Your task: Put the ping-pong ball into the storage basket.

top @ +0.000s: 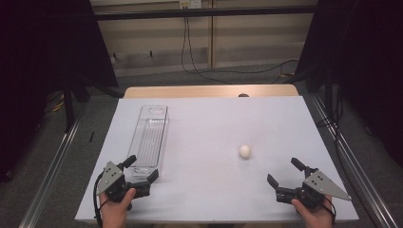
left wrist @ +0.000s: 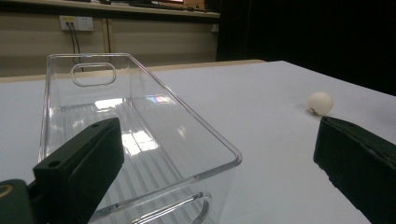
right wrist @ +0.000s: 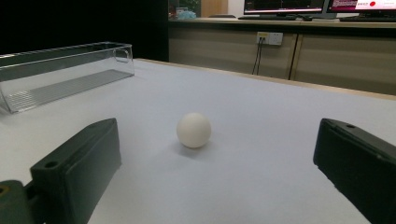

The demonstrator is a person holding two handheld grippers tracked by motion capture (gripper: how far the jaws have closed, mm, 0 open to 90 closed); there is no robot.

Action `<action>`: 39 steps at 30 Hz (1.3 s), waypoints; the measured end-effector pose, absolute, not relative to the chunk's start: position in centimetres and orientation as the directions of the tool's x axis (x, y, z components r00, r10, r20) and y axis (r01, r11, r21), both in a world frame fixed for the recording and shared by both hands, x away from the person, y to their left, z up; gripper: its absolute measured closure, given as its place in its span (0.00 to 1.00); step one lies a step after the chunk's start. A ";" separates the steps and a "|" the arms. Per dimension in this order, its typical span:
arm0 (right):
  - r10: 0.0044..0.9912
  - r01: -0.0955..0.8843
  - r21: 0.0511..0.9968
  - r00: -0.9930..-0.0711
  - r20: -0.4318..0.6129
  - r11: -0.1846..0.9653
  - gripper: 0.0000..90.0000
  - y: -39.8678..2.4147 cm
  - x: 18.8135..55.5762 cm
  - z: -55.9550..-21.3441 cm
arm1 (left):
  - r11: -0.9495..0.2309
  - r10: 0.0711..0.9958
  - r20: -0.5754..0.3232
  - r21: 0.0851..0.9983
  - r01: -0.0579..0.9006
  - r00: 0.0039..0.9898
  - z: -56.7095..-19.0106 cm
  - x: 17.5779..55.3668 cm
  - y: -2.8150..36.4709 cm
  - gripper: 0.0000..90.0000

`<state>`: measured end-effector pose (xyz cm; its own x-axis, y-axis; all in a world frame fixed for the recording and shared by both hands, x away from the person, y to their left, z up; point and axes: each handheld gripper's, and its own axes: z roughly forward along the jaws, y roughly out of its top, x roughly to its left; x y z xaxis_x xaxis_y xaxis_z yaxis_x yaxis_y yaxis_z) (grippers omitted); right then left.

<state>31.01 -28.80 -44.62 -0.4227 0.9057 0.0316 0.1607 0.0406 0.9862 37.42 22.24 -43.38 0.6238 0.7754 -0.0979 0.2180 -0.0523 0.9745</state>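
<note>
The right gripper [top: 286,178] hung low over the table [top: 214,123] with its black jaws spread wide and nothing between them, aimed at the white ball [top: 244,151] lying just ahead, well apart from the clear plastic bin [top: 149,140]. The left gripper [top: 141,168] was equally wide, its jaws bracketing the bin's near end without pressing it. This looked like the approach before any pickup; the next move probably called for a centred, gentle close, since the smooth, round ball could roll away. The long, rigid bin had a ribbed floor and handle cut-outs.
</note>
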 end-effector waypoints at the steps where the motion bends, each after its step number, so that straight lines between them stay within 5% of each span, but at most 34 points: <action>1: 0.906 0.161 0.986 -0.423 0.032 0.041 0.00 -28.8 31.0 -44.6 | -0.046 0.779 -0.101 0.975 0.218 0.619 -43.4 37.4 22.2 0.02; 39: 0.903 0.150 0.987 -0.429 0.019 0.051 0.01 -29.0 30.9 -44.4 | -0.054 0.750 -0.107 0.974 0.222 0.653 -42.4 37.4 20.0 0.02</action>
<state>30.89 -28.99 -44.39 -0.4290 0.9031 0.0186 0.1498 0.0508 0.9874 37.40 19.97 -42.35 0.6530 0.7497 -0.1074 0.2221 -0.0539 0.9735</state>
